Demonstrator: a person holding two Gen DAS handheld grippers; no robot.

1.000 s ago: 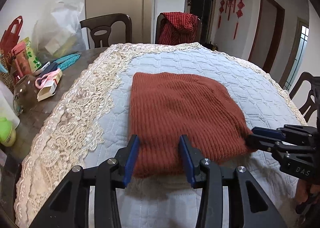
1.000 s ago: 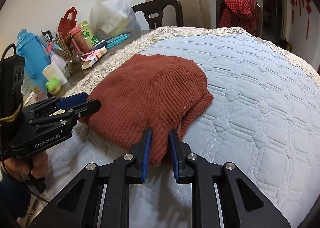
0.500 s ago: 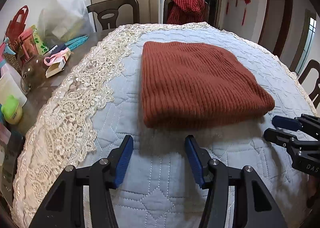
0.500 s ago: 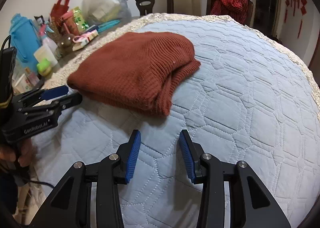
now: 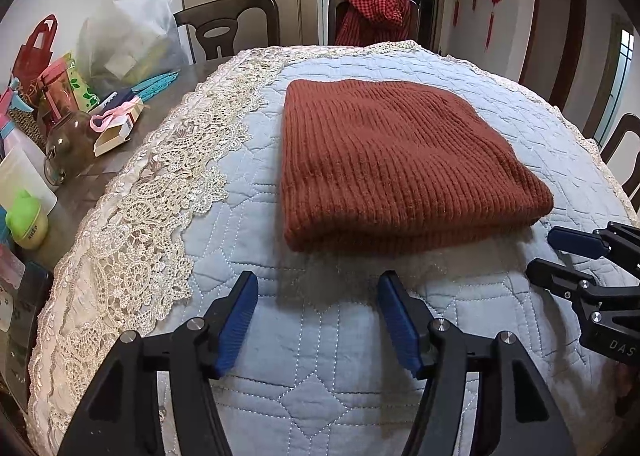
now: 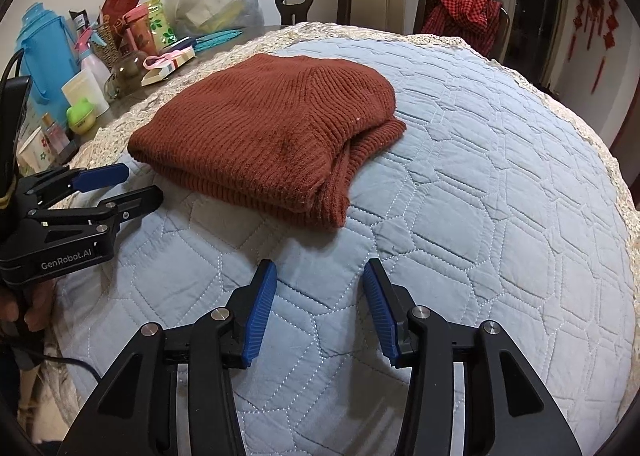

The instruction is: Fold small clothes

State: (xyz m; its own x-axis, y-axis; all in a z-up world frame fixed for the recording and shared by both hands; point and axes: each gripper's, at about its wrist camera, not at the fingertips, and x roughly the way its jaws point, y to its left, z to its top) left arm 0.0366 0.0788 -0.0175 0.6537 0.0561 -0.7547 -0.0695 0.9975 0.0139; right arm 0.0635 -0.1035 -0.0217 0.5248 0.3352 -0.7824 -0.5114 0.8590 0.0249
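Two tools hover over the quilted blue cover (image 5: 320, 368) on the tabletop. The left tool (image 5: 318, 320) has just been opening; its jaws stand apart with nothing between them, just short of the near edge of the folded rust-red knit sweater (image 5: 384, 164) (clutter lies farther left). The right tool (image 6: 320, 312), jaws likewise just opened and empty, sits near the sweater's right corner.

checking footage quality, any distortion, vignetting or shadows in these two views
Left wrist view: fisheye bends the quilted cover, dark corners, soft shadow under the sweater. Right wrist view: same barrel bend and dark corners, sharp focus, no glare, shadow beneath the sweater's near edge.
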